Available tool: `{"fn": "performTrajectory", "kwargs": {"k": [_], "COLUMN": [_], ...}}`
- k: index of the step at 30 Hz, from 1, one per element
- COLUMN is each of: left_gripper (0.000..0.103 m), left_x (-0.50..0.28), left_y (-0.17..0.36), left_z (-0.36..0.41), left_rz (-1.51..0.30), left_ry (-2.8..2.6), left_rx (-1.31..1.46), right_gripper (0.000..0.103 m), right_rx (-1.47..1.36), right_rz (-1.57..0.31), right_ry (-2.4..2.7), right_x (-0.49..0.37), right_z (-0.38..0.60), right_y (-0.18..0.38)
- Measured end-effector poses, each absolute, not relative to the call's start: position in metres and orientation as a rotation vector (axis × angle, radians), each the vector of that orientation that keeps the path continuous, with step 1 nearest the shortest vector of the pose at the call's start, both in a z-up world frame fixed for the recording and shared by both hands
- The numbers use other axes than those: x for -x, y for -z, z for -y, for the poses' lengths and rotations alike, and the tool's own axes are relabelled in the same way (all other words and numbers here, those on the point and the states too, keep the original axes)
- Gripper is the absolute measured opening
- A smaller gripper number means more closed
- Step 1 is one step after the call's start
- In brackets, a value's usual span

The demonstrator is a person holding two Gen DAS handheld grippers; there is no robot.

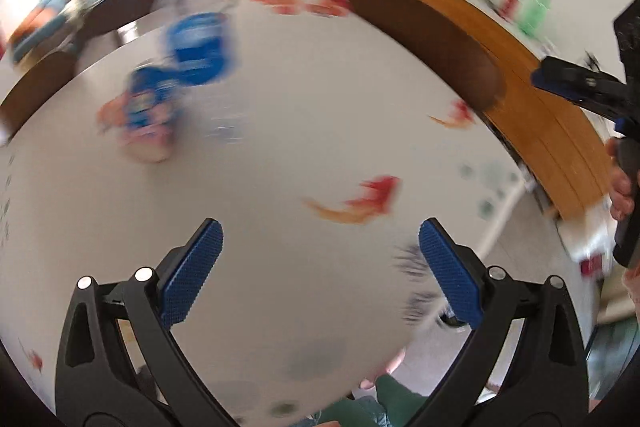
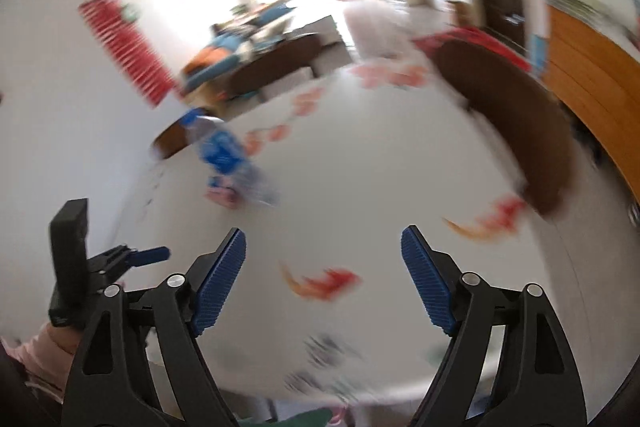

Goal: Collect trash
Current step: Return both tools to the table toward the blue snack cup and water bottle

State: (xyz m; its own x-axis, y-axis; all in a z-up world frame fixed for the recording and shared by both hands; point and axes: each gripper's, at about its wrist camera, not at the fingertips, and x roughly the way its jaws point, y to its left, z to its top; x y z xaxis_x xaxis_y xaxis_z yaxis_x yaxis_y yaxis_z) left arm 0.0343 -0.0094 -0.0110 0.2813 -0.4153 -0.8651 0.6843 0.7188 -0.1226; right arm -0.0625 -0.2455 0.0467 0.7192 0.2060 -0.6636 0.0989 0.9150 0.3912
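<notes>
Both views are motion-blurred. A plastic bottle with a blue label lies on the white table at the far left, with a blue and pink wrapper just in front of it. The bottle and the wrapper also show in the right wrist view. My left gripper is open and empty above the near table. My right gripper is open and empty, and it also shows at the right edge of the left wrist view. The left gripper shows at the left of the right wrist view.
The tablecloth carries red and orange fish prints. Dark brown chair backs stand at the far and left sides of the table. An orange wooden cabinet stands on the right. A red mat lies on the floor beyond.
</notes>
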Motion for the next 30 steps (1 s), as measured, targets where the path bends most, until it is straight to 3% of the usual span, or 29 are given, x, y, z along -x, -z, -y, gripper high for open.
{"fn": "performTrajectory", "kwargs": {"k": [10, 30], "left_gripper": [0.096, 0.096], "left_x": [-0.131, -0.239], "left_y": [-0.004, 0.039], "left_z": [-0.067, -0.086], "left_rz": [-0.990, -1.061], "left_ry": [0.577, 0.540], "left_rx": [-0.174, -0.058], "right_gripper": [0.084, 0.084], "right_rx": [-0.341, -0.372], "right_rz": [-0.778, -0.906], "right_ry": [-0.205, -0.176], "right_x": [-0.068, -0.154], "right_z": [0.158, 0.133], "right_y": [-0.058, -0.003]}}
